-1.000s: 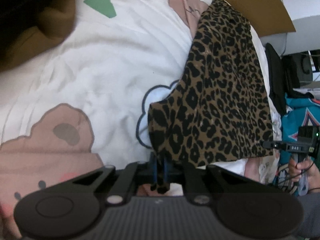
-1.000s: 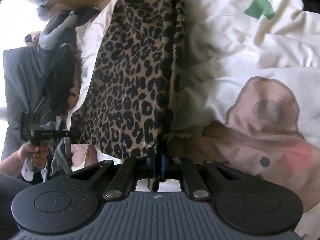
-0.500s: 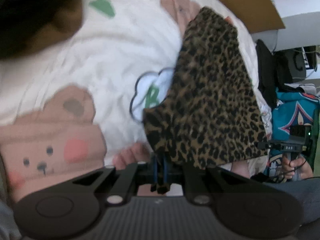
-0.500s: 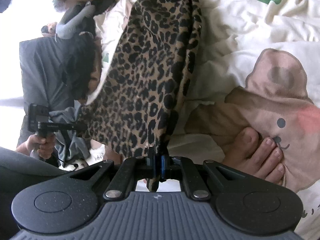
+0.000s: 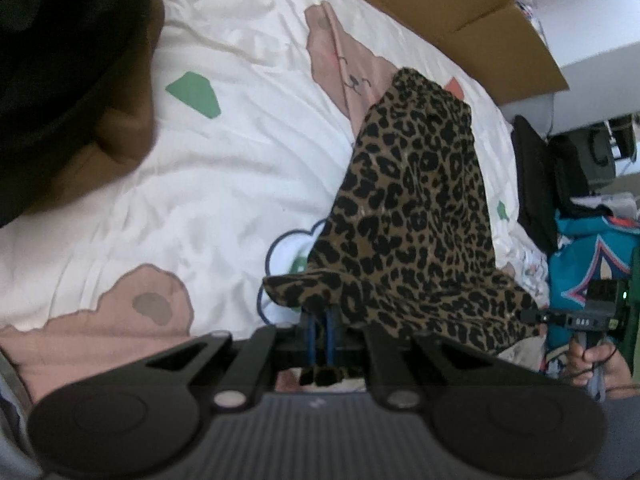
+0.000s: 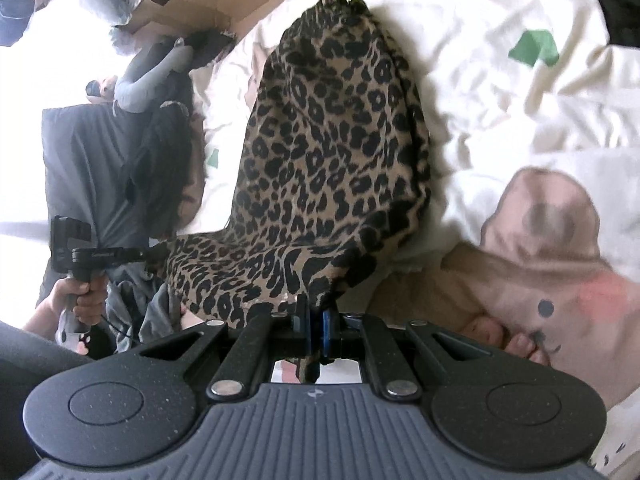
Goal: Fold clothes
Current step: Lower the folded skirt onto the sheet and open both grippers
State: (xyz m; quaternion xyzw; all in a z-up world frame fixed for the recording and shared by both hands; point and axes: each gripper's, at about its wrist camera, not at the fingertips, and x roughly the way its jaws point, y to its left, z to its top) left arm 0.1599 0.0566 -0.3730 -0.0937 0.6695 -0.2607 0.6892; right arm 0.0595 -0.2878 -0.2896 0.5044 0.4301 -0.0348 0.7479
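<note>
Both grippers have fabric pinched; I read each as clamped. The left gripper has its blue-padded fingers drawn together on one near corner of the brown-and-black leopard-print cloth garment. The right gripper holds the other near corner the same way, jaws narrow, a tuft of print poking through below the pads.

Garment position: near edge lifted off the bed and stretched between my two tools; from there the cloth slopes away and down, its far end bunched and resting on the white bedsheet printed with pink-brown cartoon bears and green shapes. In the right wrist view the near edge sags into a flat shelf towards the left gripper, seen there from the side with a hand around its grip. In the left wrist view, the right gripper shows at the garment's right corner, a hand under it.

Surroundings: flattened brown cardboard box beyond the far end of the garment, at the edge of the bed. Teal printed fabric heaped off the right side of the bed. Dark brown-and-black cloth mass at upper left of the left wrist view, blurred. Bare toes rest on the sheet just beside the right gripper's frame.
</note>
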